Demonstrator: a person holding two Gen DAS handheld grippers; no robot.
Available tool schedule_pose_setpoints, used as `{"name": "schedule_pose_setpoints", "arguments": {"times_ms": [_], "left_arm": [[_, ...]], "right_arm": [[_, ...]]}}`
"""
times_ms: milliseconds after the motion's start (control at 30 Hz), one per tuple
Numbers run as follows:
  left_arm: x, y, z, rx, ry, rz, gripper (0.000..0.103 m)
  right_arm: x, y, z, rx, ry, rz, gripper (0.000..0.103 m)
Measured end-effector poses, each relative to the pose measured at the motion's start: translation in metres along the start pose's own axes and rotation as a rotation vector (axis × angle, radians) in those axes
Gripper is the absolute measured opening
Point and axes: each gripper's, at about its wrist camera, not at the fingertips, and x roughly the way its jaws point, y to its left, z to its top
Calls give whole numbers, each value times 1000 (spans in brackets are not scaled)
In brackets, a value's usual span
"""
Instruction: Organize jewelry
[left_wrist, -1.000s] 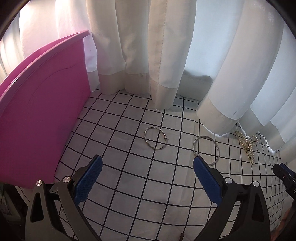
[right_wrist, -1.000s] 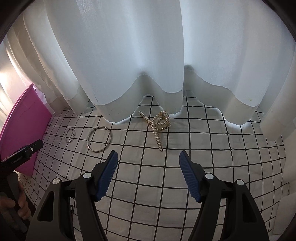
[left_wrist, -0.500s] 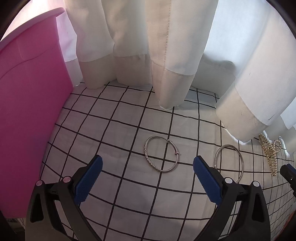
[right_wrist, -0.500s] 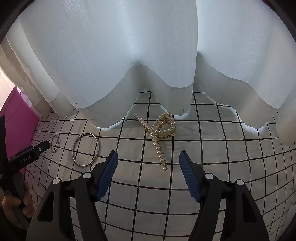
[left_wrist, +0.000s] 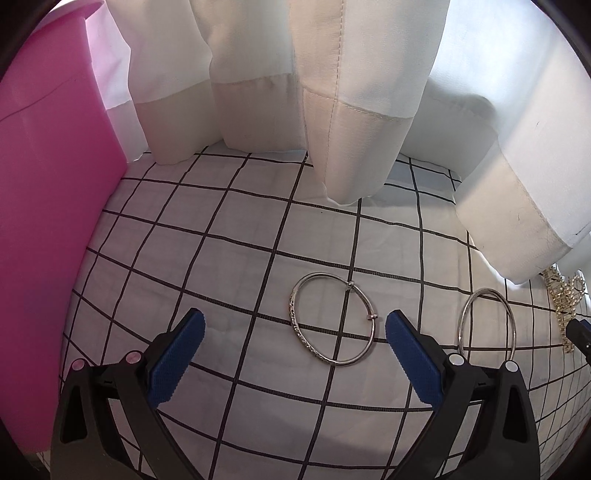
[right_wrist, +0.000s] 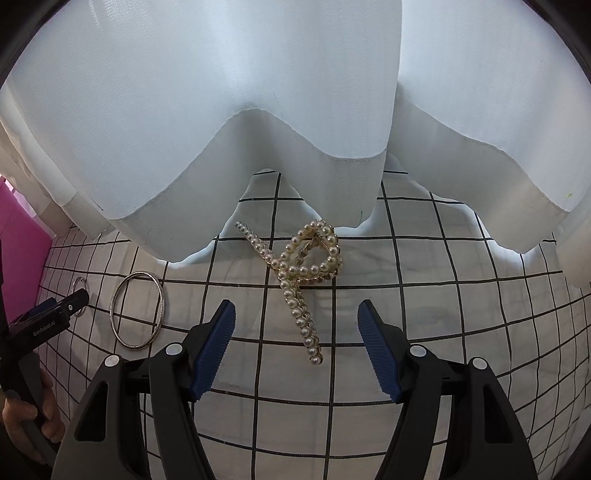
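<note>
Blue-padded, both tools gape with nothing gripped: left tool (left_wrist: 293, 354) over the silver bangle (left_wrist: 332, 320), right tool (right_wrist: 296, 343) over the pearl hair claw (right_wrist: 299, 273).

Single legible marking, white lettering "GenRobot.AI" printed along the black body of the left gripper (right_wrist: 48, 317), seen at the left edge of the right wrist view, no other text, numbers or signs readable in either view
</note>
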Motion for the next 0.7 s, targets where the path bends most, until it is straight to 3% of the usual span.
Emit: {"name": "schedule_pose_setpoints", "arguments": {"times_ms": [700], "left_arm": [[8, -3, 9, 20, -28, 13, 98]], "right_arm": [[51, 9, 32, -46, 11, -87, 68]]}}
